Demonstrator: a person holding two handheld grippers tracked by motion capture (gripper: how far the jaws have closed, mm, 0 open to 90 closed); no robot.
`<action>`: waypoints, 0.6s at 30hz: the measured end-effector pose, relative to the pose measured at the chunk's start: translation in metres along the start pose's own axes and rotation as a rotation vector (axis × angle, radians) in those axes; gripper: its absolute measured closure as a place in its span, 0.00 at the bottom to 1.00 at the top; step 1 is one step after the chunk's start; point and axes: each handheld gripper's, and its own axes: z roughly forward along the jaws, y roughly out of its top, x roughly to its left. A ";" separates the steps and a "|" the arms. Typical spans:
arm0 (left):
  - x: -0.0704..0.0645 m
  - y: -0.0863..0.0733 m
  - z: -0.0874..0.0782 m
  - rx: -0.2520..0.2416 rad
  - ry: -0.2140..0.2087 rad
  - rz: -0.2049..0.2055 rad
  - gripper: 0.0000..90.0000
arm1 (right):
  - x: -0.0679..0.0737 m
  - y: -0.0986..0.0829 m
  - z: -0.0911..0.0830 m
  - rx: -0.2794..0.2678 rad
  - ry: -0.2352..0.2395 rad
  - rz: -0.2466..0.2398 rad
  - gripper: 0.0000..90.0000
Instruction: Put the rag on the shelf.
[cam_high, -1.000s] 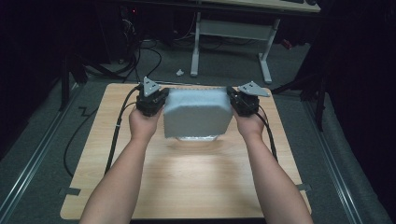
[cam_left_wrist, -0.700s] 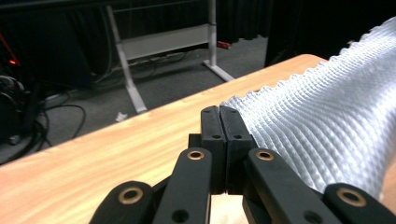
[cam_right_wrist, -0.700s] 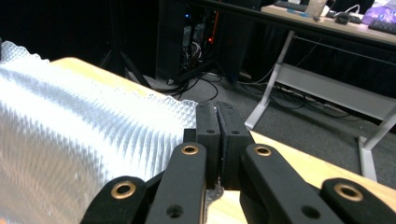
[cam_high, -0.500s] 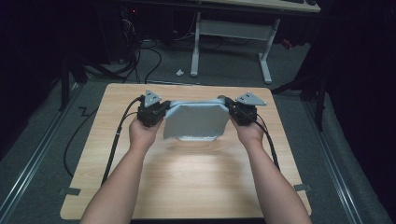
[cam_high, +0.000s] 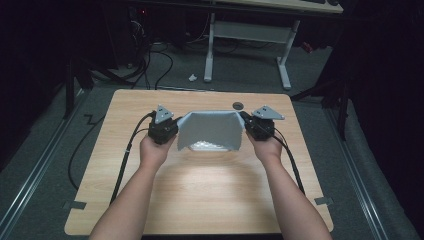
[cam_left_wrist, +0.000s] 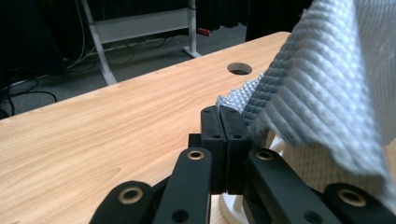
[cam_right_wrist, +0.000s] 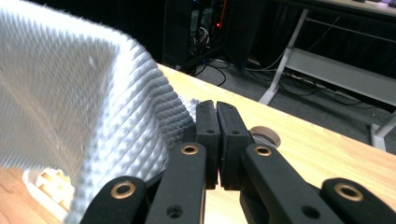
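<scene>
A grey waffle-weave cloth (cam_high: 210, 129) hangs stretched between my two grippers above the wooden table (cam_high: 200, 200). My left gripper (cam_high: 173, 131) is shut on the cloth's left corner, and its jaws (cam_left_wrist: 225, 112) are pressed together with the cloth (cam_left_wrist: 317, 79) rising to their right. My right gripper (cam_high: 246, 125) is shut on the right corner, where the cloth (cam_right_wrist: 70, 93) spreads away to the left of the closed jaws (cam_right_wrist: 215, 108). Under the cloth a white ribbed object (cam_high: 207, 146) stands on the table, partly hidden; bits of the white object (cam_right_wrist: 46, 184) peek out below the cloth's edge.
A round cable hole (cam_high: 238, 105) lies in the table just behind the cloth. Beyond the table's far edge stand a white desk frame (cam_high: 247, 37) and loose cables (cam_high: 150, 55) on the grey floor. Bare tabletop stretches toward the person.
Both grippers have moved forward and down with the cloth. The cloth went from a flat raised sheet to a sagging drape low over the white object.
</scene>
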 end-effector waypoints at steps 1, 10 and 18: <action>0.000 -0.001 0.000 0.001 -0.002 -0.002 0.99 | 0.000 -0.001 0.001 -0.002 -0.001 -0.004 1.00; -0.001 -0.014 0.004 0.027 -0.008 -0.013 0.99 | 0.002 -0.014 0.005 0.014 0.003 0.011 0.99; 0.001 -0.022 0.004 0.032 -0.012 -0.030 0.99 | 0.005 -0.025 0.011 0.044 0.004 0.018 0.99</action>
